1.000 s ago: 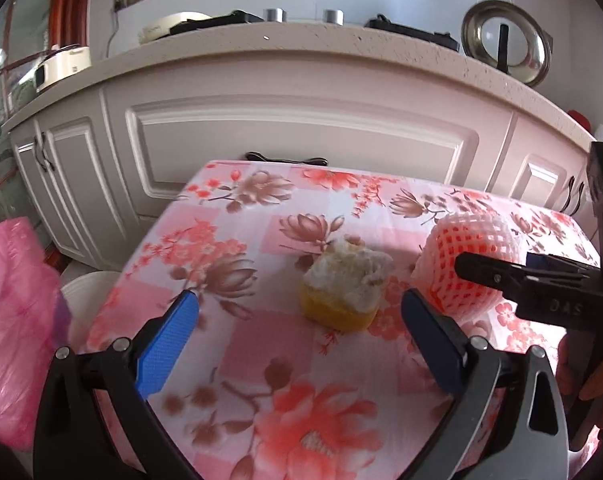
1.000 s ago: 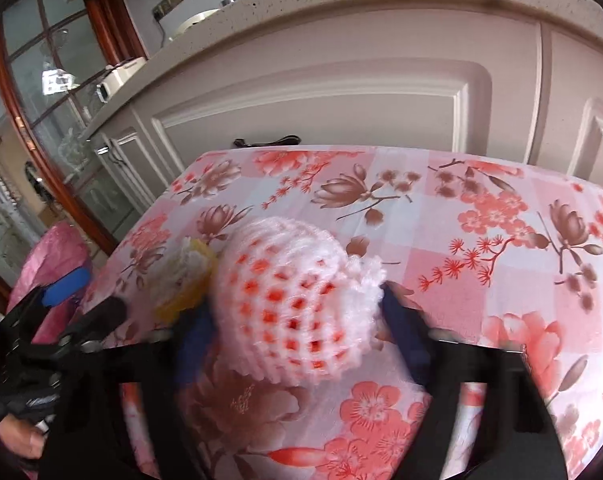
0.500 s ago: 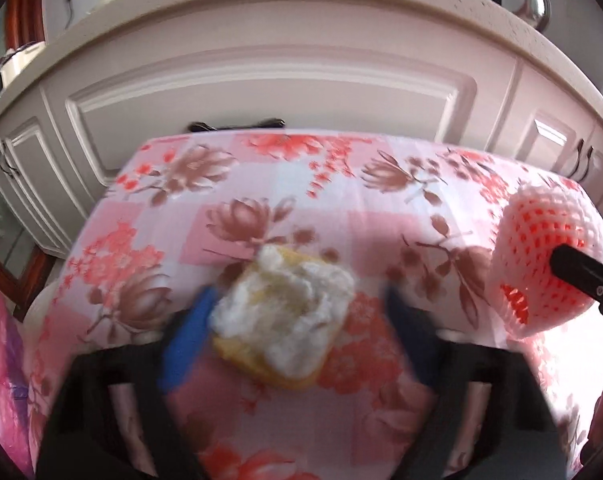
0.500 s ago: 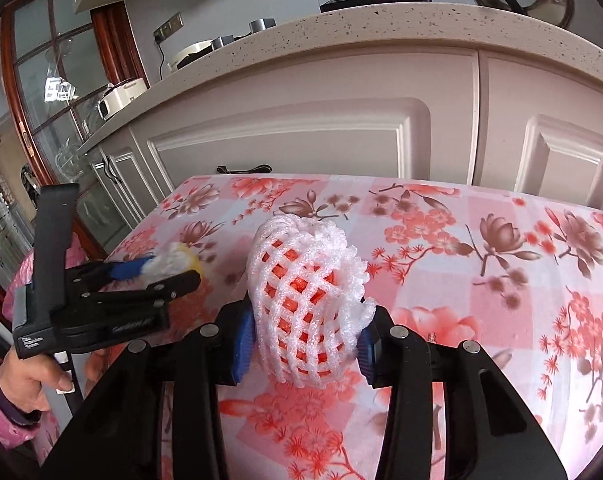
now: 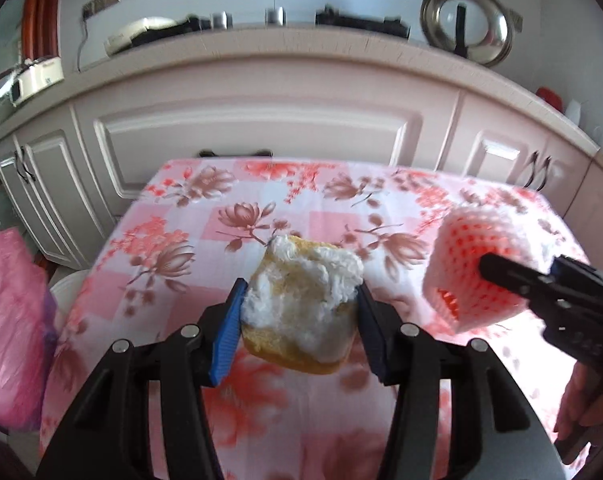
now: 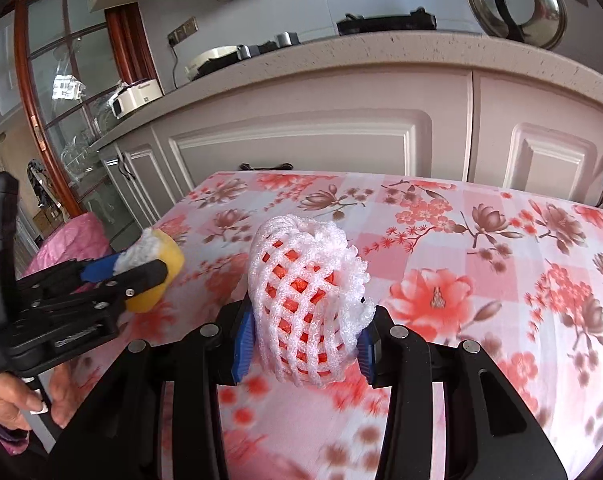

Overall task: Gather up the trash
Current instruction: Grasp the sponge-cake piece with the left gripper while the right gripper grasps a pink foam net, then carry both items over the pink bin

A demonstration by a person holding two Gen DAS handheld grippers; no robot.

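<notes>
My left gripper (image 5: 299, 316) is shut on a yellow fruit peel with white pith (image 5: 301, 312) and holds it above the floral tablecloth (image 5: 301, 200). My right gripper (image 6: 305, 332) is shut on a white foam fruit net (image 6: 305, 296) and holds it off the table. In the left wrist view the net (image 5: 481, 264) and the right gripper (image 5: 513, 276) are at the right. In the right wrist view the peel (image 6: 157, 268) and the left gripper (image 6: 121, 276) are at the left.
A pink plastic bag (image 5: 9, 328) over a white bin (image 5: 65, 292) stands left of the table; it also shows in the right wrist view (image 6: 73, 244). White kitchen cabinets (image 5: 261, 136) with a counter stand behind the table. A black cable (image 5: 237, 153) lies at the table's far edge.
My left gripper closed on the peel and lifted it off the table. My right gripper closed on the foam net and raised it.
</notes>
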